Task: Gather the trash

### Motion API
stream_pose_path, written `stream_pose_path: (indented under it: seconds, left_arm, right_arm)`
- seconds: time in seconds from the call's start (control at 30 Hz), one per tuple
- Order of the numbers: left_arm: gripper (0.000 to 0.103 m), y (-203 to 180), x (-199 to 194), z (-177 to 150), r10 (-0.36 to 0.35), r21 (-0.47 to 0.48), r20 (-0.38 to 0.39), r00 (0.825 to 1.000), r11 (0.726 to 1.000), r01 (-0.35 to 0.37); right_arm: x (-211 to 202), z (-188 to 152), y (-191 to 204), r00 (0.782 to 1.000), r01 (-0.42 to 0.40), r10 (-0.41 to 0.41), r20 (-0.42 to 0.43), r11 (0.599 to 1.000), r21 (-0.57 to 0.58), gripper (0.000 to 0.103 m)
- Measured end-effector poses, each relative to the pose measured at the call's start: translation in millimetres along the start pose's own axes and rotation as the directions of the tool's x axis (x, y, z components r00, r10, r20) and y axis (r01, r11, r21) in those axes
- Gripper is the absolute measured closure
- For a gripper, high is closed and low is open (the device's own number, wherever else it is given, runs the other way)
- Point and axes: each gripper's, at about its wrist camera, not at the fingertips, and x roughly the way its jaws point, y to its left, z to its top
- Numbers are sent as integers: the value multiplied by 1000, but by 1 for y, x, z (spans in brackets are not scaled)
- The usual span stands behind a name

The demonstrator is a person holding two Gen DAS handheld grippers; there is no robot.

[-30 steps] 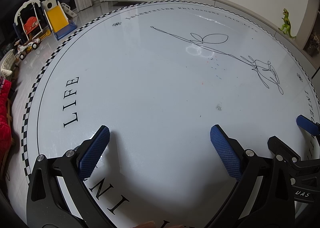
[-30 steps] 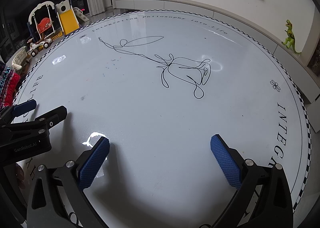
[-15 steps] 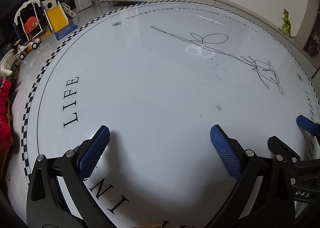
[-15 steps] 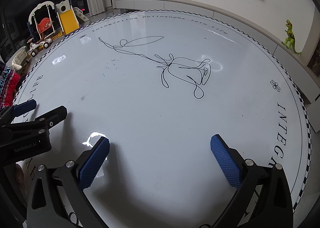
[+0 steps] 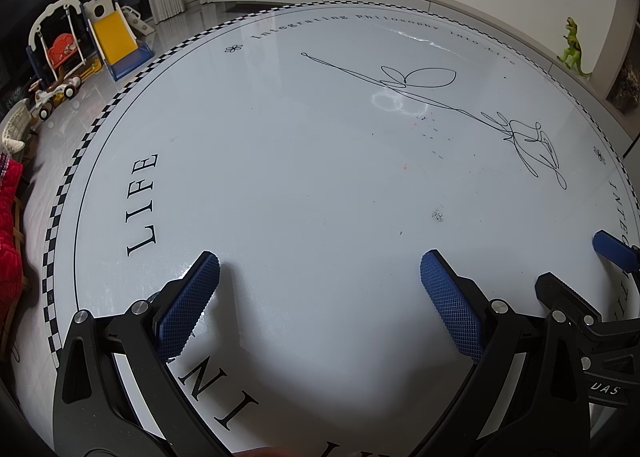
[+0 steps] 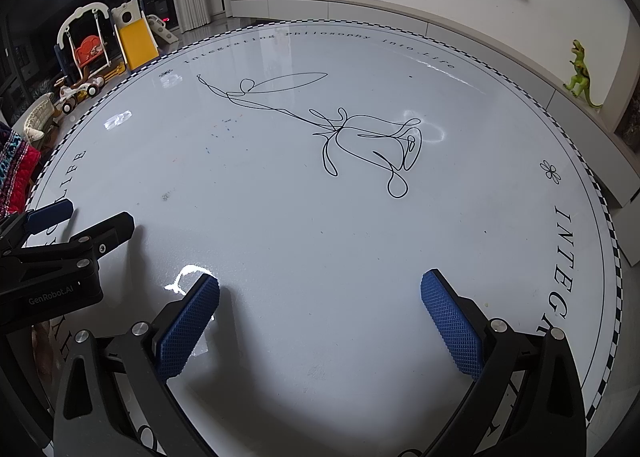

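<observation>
Left wrist view: left gripper [image 5: 320,293] spread wide, empty, low over round glossy white counter [image 5: 280,177]. Right gripper [image 6: 320,297] likewise agape, holding nothing, just beside. No trash visible, only faint specks [image 5: 438,214]; seemingly poised to search.

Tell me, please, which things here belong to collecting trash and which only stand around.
For the job:
left gripper, open
right gripper, open
round table; no trash piece shows, only small specks

Standing around:
toy dinosaur
toy slide
baby swing
</observation>
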Motion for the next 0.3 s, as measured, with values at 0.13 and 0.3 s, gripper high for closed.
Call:
stream_pose_path:
  seconds: [0.13, 0.3]
  left_arm:
    - [6, 0, 0, 0, 0, 0, 0, 1000, 1000, 0]
    - [6, 0, 0, 0, 0, 0, 0, 1000, 1000, 0]
  right_arm:
    - [0, 0, -1, 1000, 0, 0, 0, 1000, 0, 3]
    - [0, 0, 0, 1000, 0, 0, 0, 1000, 0, 3]
